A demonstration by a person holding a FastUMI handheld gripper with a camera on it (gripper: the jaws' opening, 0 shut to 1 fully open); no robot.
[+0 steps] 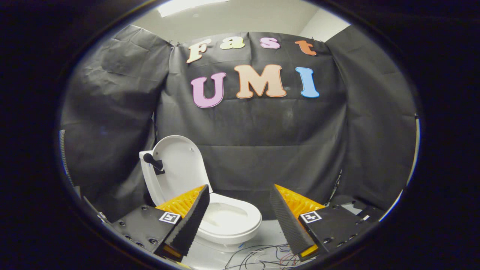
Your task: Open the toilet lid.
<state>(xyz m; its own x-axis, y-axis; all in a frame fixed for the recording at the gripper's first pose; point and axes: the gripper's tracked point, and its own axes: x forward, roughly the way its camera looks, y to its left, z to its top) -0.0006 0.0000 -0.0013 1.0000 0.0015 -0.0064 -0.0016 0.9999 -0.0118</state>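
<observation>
White toilet lid (pixel 179 165) upright, bowl (pixel 240 221) partly hidden behind wide-spread, empty gripper (pixel 239 208)

I am seeing a toilet (pixel 225 221) that is showing glossy white all over, its raised lid (pixel 180 165) the same white. A black handle (pixel 152 160) is standing out against the lid. The floor (pixel 270 234) is reading pale grey-white, and loose wires (pixel 262 255) on it are showing black, red and white. The cloth wall (pixel 262 150) is looking creased matte black.
</observation>
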